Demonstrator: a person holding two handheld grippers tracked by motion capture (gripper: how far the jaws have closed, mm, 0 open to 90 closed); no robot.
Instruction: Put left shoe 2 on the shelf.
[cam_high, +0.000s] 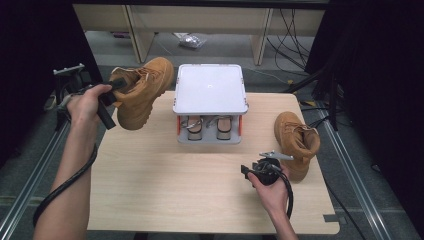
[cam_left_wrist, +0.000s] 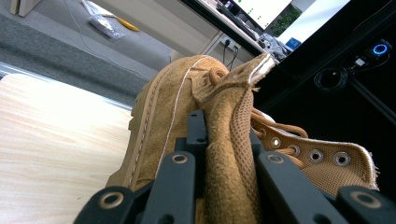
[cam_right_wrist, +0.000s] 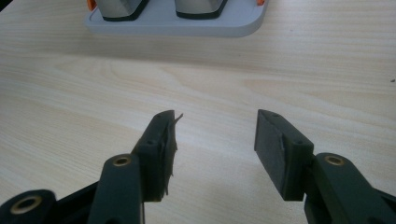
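The two boots (cam_high: 142, 90) (cam_high: 296, 142) are tan brown. The shoe rack (cam_high: 210, 90) is grey-white with orange corners. The tabletop (cam_high: 165, 180) is pale wood with stripes. Both grippers (cam_high: 117, 85) (cam_right_wrist: 215, 135) are black.

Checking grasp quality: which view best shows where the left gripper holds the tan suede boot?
The left gripper view: the left gripper clamps the collar of the tan suede boot between its jaws. The high view shows that boot lifted over the table edge, grip point blocked by the hand.

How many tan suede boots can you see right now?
2. One tan suede boot hangs above the table's left rear, clamped at its collar by the left gripper. The other tan suede boot stands at the wooden table's right edge.
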